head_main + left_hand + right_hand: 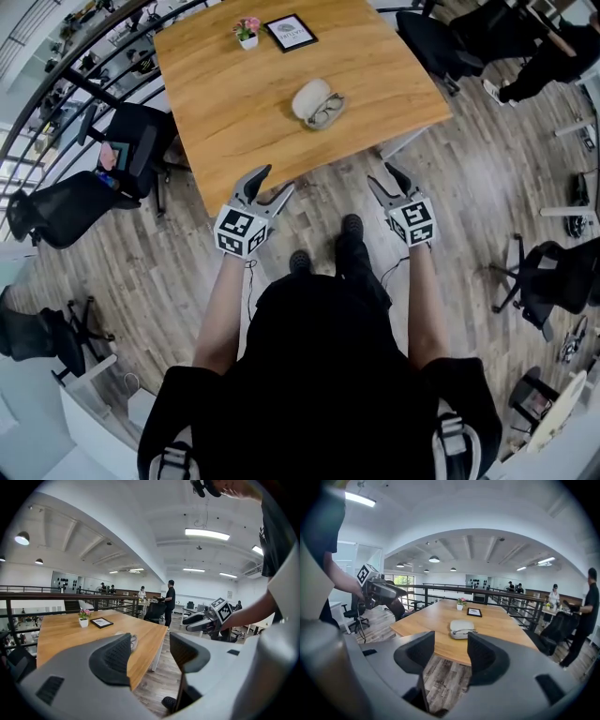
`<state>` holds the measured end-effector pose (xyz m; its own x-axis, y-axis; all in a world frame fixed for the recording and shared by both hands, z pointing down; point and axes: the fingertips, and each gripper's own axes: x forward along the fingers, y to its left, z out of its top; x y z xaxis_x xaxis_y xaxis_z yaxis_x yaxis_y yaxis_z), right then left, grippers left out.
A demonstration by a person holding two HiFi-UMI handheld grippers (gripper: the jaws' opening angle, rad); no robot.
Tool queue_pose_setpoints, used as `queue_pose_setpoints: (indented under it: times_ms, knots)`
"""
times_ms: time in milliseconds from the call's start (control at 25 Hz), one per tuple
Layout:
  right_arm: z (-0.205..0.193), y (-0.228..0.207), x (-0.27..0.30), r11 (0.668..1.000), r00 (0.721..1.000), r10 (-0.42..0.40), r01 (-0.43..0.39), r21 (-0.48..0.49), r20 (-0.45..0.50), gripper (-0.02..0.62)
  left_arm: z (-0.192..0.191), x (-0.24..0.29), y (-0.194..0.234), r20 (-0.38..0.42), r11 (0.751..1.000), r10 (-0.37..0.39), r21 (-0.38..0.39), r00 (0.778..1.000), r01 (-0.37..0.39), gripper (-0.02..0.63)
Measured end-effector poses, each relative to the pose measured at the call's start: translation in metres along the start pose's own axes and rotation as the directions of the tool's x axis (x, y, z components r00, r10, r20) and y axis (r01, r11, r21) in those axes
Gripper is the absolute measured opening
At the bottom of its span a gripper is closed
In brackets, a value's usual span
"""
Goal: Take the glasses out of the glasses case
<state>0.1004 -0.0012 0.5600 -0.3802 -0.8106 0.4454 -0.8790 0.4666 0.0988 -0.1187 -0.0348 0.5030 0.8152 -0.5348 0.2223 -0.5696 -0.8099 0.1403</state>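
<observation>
An open pale grey glasses case (317,103) lies on the wooden table (234,103), with the glasses resting in its lower half. The same case (461,629) shows beyond the right gripper's jaws, and only its edge (133,641) peeps past the left jaw in the left gripper view. My left gripper (277,185) hangs in the air short of the table's near edge, open and empty. My right gripper (384,178) is level with it on the right, also open with nothing between its jaws. Both are well apart from the case.
A small potted flower (247,31) and a black framed card (291,33) stand at the table's far side. Black office chairs (141,141) sit left and right of the table. A railing (66,70) runs behind. Wood-plank floor lies below the grippers.
</observation>
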Motion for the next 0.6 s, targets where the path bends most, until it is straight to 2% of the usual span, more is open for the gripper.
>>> queue_pose_setpoints:
  times_ms: [240,600]
  knots:
    - [0.008,-0.043,0.026,0.998,0.998,0.055,-0.055,-0.015,0.002,0.230,0.009,0.034,0.008,-0.005,0.998,0.053,-0.019,0.999,-0.053,0.263]
    - [0.016,-0.099,0.077,0.976,0.976,0.216,-0.215,-0.045,0.008,0.216,0.020,0.081,0.024,-0.016,0.975,0.215,-0.060,0.977,-0.215,0.262]
